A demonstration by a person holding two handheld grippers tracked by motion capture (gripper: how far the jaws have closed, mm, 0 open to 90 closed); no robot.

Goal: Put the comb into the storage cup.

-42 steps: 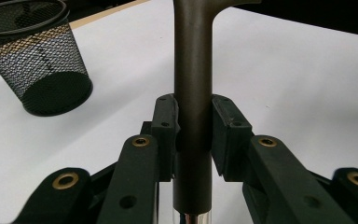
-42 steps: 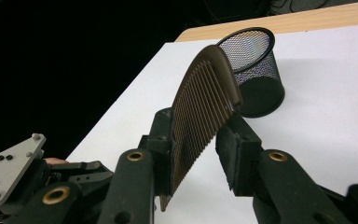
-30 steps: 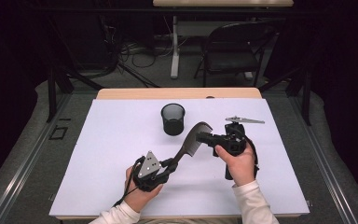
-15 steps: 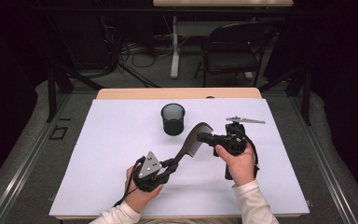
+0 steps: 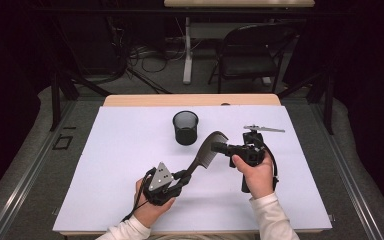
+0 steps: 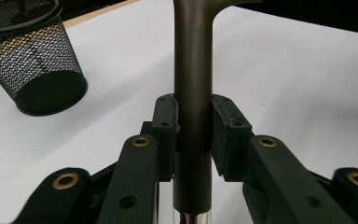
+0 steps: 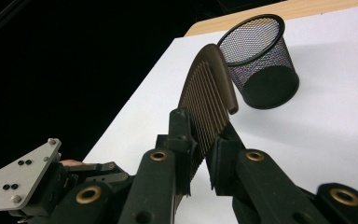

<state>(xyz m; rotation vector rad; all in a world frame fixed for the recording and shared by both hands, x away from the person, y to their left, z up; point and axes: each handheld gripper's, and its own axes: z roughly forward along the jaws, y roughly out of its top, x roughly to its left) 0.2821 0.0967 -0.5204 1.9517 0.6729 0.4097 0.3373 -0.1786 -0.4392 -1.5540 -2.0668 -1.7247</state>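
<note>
Since the earlier frame, the right hand-held gripper [image 7: 200, 154] had been closing its jaws onto the comb [image 5: 207, 150] teeth. Its handle was clamped by the left hand-held gripper [image 6: 193, 135], above the surface [image 5: 120, 165]. Placement in the cup [image 5: 186, 127] seemingly remained.

Mesh cup [image 5: 186, 128] on white table [image 5: 120, 165]; chair [image 5: 250, 52] behind.

Wooden table [image 5: 130, 100] covered by white sheet [image 5: 110, 170]. Black mesh pencil cup [image 5: 186, 127] standing upright on sheet, toward far edge.
</note>
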